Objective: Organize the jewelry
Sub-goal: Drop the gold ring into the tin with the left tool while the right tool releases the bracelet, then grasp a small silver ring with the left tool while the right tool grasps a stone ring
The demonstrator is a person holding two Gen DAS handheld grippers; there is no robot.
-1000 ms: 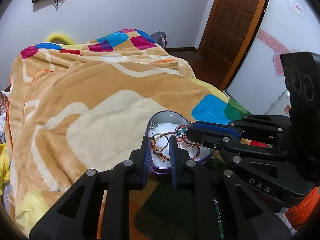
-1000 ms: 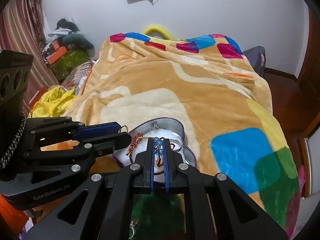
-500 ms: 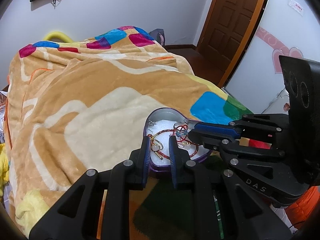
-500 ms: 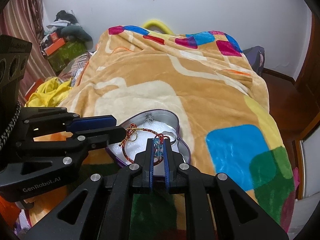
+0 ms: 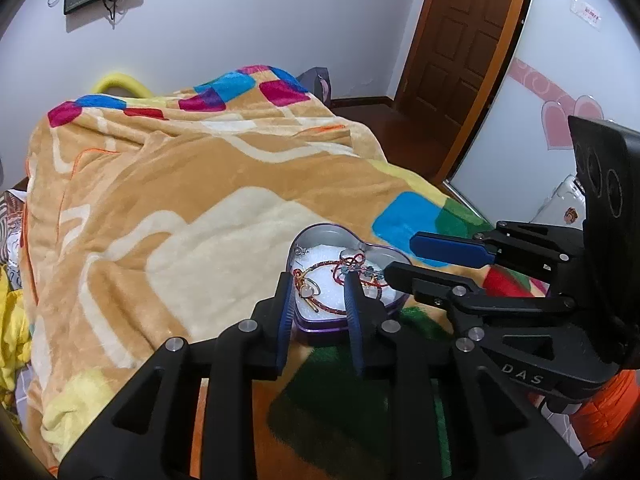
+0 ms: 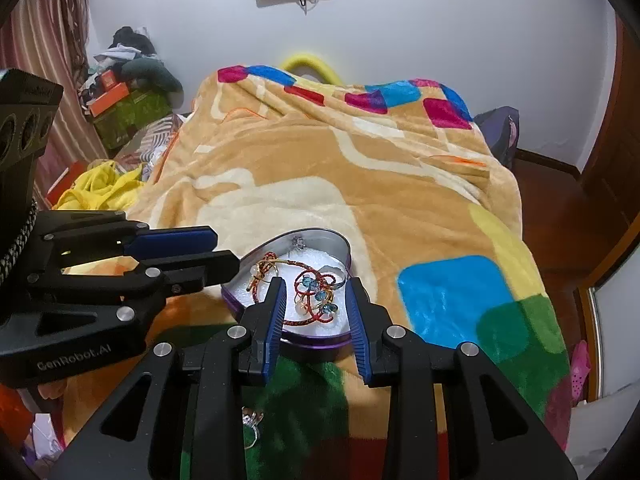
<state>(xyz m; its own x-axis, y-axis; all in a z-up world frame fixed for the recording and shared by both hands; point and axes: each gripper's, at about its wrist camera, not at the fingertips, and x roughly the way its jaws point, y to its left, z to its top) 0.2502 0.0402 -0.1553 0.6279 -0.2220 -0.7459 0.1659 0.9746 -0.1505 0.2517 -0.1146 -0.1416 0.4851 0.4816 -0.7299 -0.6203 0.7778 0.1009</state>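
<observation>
Jaws on both grippers have just been opened. Right gripper (image 6: 316, 308) is released over the heart tin (image 6: 340, 246); blue-bead bracelet (image 6: 318, 296), pinched a moment ago, is now dropped inside. Left gripper (image 5: 318, 294) is parted, nothing gripped. One ring (image 6: 251, 420) is left on the blanket (image 6: 400, 184).

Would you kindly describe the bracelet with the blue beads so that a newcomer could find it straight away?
Start at the big orange blanket covering the bed, then find the heart-shaped purple tin lying open near its front edge. Inside, on white padding, the blue-beaded bracelet lies among other pieces. Its red cord carries clear blue beads, which the plain red-and-gold braided bracelet beside it lacks.
</observation>
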